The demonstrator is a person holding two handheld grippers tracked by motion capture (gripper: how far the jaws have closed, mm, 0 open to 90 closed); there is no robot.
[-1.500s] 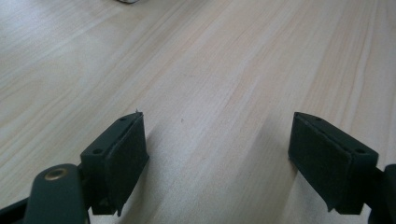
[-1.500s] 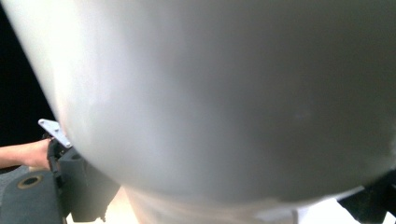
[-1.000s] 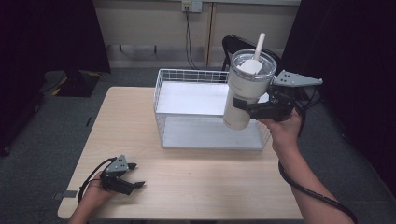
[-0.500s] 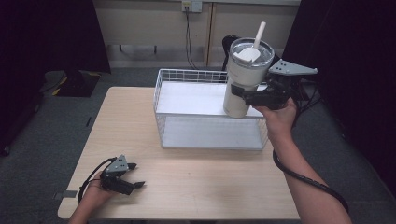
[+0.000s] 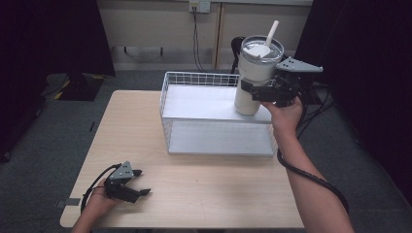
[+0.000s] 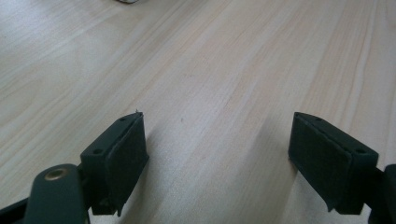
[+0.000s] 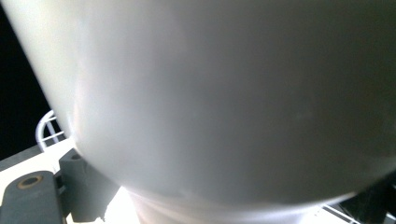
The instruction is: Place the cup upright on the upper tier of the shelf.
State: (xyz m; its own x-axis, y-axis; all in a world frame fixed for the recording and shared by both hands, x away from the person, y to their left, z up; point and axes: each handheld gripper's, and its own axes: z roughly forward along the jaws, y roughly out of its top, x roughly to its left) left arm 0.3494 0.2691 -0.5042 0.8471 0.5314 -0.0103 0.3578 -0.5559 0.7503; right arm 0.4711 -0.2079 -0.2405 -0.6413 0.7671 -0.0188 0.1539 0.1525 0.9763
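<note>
Right tool [image 5: 256, 92] gripping tumbler [image 5: 255, 73] above basket [image 5: 194, 80], left tool [image 6: 217, 154] open on table [image 6: 210, 70]

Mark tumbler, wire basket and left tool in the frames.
tumbler [image 5: 248, 82], high view, white side wall below the lid.
wire basket [image 5: 194, 78], high view, far rim wire.
left tool [image 5: 140, 182], high view, midway between its open fingertips above the table.

No readable text, labels, brands or numbers anywhere; tumbler [image 5: 254, 73] held in right gripper [image 5: 252, 92] shows plain white, no markings.
</note>
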